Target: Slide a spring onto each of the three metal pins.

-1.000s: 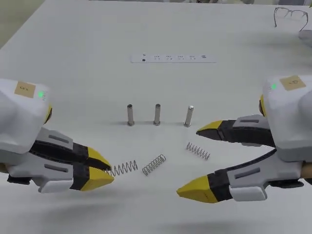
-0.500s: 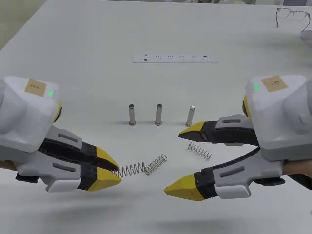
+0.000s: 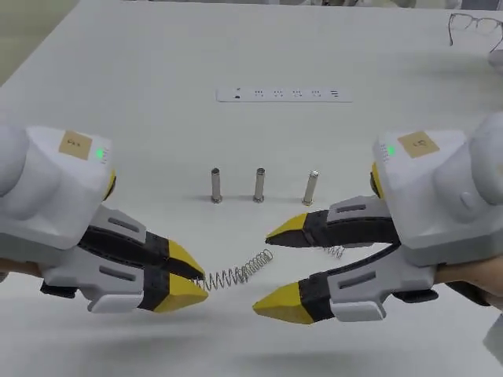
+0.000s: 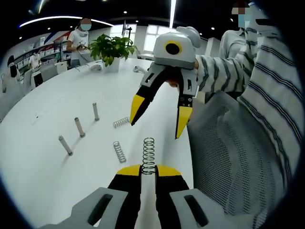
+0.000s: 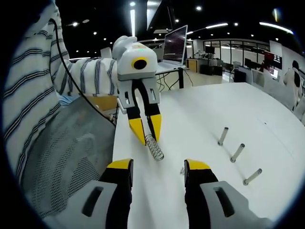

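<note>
The right hand-held gripper (image 5: 158,165) is holding its yellow-tipped jaws wide apart over the white bench (image 5: 200,114). Facing it, the left hand-held gripper (image 5: 147,132) is pinching one end of a spring (image 5: 154,148), which is slanting down toward the bench. Three pins (image 5: 237,152) are standing in a row at the right.

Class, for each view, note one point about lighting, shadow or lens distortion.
Head view: even light, soft shadows under left gripper and right gripper on the table. Left gripper view: fisheye bends the table edge; spring sharp. Right gripper view: ceiling lights bright.
</note>
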